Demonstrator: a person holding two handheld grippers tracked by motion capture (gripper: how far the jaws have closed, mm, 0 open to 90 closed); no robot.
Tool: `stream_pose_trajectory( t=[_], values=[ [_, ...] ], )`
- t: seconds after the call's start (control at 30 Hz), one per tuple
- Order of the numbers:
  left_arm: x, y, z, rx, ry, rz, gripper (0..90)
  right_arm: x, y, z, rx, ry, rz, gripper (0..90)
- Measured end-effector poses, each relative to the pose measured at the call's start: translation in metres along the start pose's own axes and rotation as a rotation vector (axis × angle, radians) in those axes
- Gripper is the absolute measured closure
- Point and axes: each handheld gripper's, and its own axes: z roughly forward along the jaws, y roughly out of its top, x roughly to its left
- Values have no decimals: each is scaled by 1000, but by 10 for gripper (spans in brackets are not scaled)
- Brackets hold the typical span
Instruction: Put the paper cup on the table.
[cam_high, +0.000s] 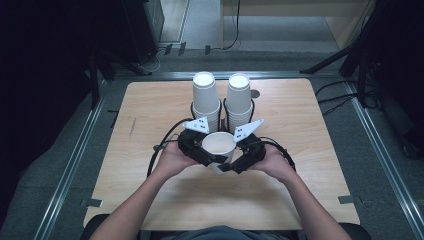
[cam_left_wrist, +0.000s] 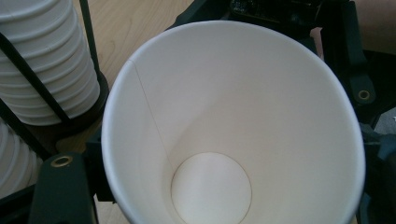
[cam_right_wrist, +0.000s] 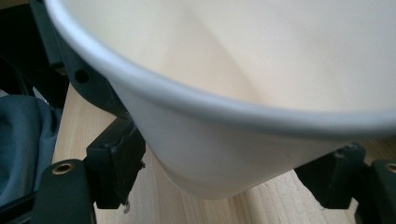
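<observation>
1. We have both tongs on one paper cup (cam_high: 218, 145) at the middle of the worktop: the left tongs (cam_high: 206, 156) on its left side, the right tongs (cam_high: 235, 161) on its right.
2. In the right gripper view the right tongs are clenched on the cup, a black pad (cam_right_wrist: 116, 163) pressed against its lower wall, the cup tilted above the wood.
3. In the left gripper view the cup sits between the left tongs' jaws, mouth wide open to us, empty, white base showing; whether those pads actually press the wall we cannot tell.
4. Count: one loose cup, two hands, two tongs, each topped by a grey three-cornered plate.
5. Just behind the cup stand two stacks of upturned paper cups, a left stack (cam_high: 205, 97) and a right stack (cam_high: 238, 97), side by side, each in a black wire holder.
6. The worktop (cam_high: 150, 130) is pale wood with rounded corners, bare around the cups.
7. Around it: grey floor (cam_high: 380, 150), metal rails along both sides, black stand legs and cables at the right, dark room at the left.
</observation>
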Motion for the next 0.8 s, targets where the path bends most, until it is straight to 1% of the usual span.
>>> stream_pose_trajectory(
  t=[0.17, 0.2, 0.23, 0.3, 0.37, 0.4, 0.43, 0.53, 0.57, 0.6, 0.67, 0.7, 0.77, 0.8],
  values=[
    [1, 0, -1, -8, 1, -8, 199, 0, 0, 0, -3, -2, -4, 225],
    [2, 0, -3, -7, 8, -5, 199, 0, 0, -1, -7, -4, -1, 225],
    [2, 0, -4, -11, 8, -12, 199, 0, 0, -1, -10, -12, 0, 216],
    [4, 0, -8, -19, 10, -19, 199, -1, 0, -3, -17, -16, 11, 194],
    [5, -1, -10, -22, 15, -21, 199, -3, 0, -3, -13, -11, 32, 168],
    [5, -1, -11, -21, 17, -21, 199, -4, -1, -4, -8, -9, 42, 163],
    [6, -1, -12, -18, 21, -19, 199, -4, -1, -4, -4, -13, 41, 162],
    [9, -2, -15, -13, 28, -20, 198, -2, -2, -4, 21, -52, 29, 152],
    [9, -2, -16, -12, 35, -20, 197, -2, -2, -4, 28, -54, 26, 152],
    [10, -3, -17, -11, 33, -25, 197, -1, -2, -4, 33, -63, 23, 152],
    [11, -3, -19, -5, 41, -23, 195, 0, -3, -6, 35, -64, 25, 152],
    [12, -4, -20, 0, 33, -25, 194, 0, -3, -7, 36, -66, 25, 152],
    [14, -6, -21, 7, 34, -33, 192, 1, -3, -8, 41, -61, 36, 153],
    [15, -6, -22, 19, 36, -33, 190, 1, -4, -9, 49, -54, 44, 152]
  ],
)
